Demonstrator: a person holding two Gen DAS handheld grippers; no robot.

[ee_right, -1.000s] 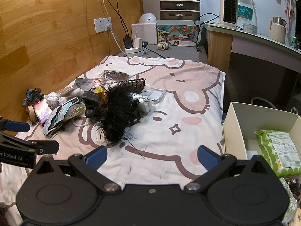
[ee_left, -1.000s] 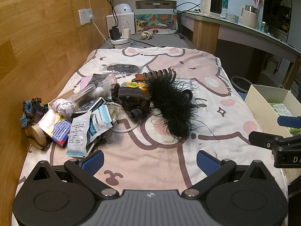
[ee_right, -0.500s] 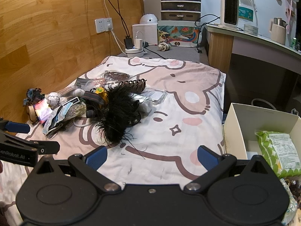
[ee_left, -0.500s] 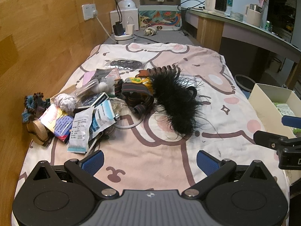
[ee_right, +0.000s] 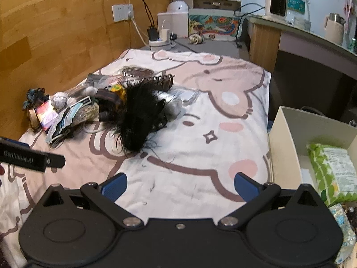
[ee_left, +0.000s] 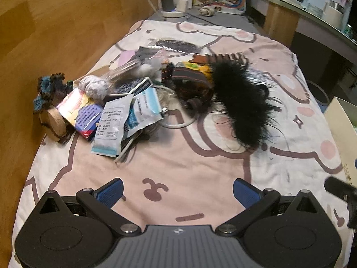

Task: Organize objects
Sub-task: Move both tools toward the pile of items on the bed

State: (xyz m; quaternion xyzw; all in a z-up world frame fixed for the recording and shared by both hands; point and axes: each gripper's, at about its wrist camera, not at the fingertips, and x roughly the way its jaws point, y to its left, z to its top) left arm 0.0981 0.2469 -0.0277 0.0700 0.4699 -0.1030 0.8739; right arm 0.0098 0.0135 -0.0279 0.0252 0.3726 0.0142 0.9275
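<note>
Both my claws hover empty over the bed.
My left claw [ee_left: 177,191] and right claw [ee_right: 180,187] stand spread apart; beyond lies the clutter pile [ee_left: 125,98] with the black feathery piece [ee_right: 139,116], the open box [ee_right: 287,143] to my right.

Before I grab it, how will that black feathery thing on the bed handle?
The black feathery piece looks wispy, so it is probably very light and floppy. Its loose strands spread over the blanket and neighbouring clutter, so it may snag or shed when lifted.

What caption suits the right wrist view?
Open right tongs above a bedspread, facing a clutter pile; box at right.
</note>
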